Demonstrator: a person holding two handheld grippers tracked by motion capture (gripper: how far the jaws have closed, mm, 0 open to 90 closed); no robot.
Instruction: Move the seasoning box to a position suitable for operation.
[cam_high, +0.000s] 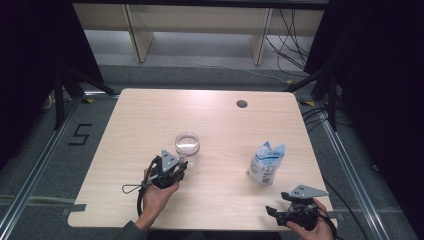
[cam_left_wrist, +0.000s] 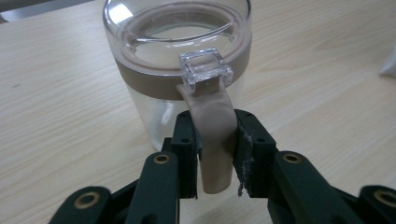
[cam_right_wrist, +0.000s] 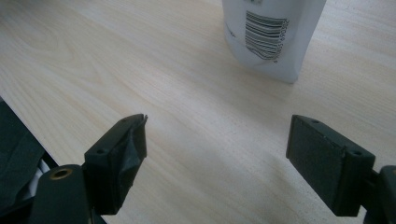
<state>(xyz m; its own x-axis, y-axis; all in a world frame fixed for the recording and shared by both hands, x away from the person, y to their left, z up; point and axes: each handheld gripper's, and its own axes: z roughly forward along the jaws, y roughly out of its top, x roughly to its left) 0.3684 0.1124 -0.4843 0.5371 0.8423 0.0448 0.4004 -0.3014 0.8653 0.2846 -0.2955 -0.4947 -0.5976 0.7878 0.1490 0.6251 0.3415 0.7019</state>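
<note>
While the left tongs are pinching the jar by its handle:
Jar: standing mid-surface.
Right tongs: gaping wide, idling near pouch.
Risk: narrow handle slipping, jar swinging or tipping during lifting.

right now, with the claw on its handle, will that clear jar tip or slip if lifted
The clear jar looks empty, so probably light. Held only by its tan handle, off to one side, it may swing or tilt. The left claw pinches smooth plastic, so slipping seems possible.
</note>
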